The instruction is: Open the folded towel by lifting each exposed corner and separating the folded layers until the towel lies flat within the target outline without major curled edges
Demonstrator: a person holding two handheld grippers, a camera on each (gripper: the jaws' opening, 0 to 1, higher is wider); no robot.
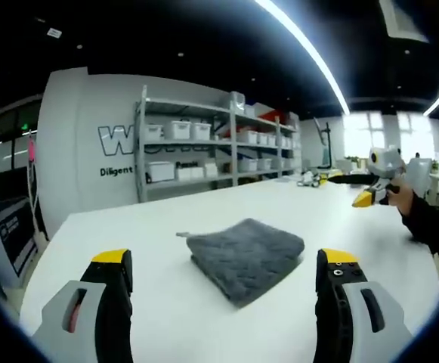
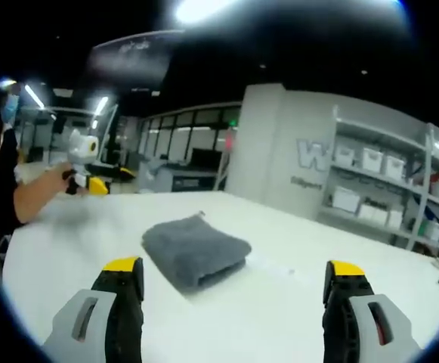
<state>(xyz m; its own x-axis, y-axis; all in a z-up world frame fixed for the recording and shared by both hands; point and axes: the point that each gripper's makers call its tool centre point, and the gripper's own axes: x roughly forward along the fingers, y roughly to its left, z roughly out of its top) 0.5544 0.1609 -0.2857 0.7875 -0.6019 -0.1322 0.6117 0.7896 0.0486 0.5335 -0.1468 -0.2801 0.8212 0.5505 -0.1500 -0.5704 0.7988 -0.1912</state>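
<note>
The grey towel (image 1: 245, 257) is lying folded in a thick, compact stack near the middle of the white table (image 1: 166, 302), so the opening work is looking as though it has not begun: no corner is lifted and no layers are separated. A small loop or tag is sticking out at one corner of the towel in both views, and that corner is seeming a fair place to start. The left gripper (image 1: 223, 283) is hovering short of the towel with its jaws spread wide and gripping nothing; in the right gripper view it is showing far off at the table's edge, held in the person's hand (image 2: 53, 185). The right gripper (image 2: 234, 291) is likewise standing released and empty, well back from the towel (image 2: 195, 249). Any target outline on the table is too faint to make out, so I cannot say whether the towel is sitting inside it. Every unfolding step is remaining to be done.
</note>
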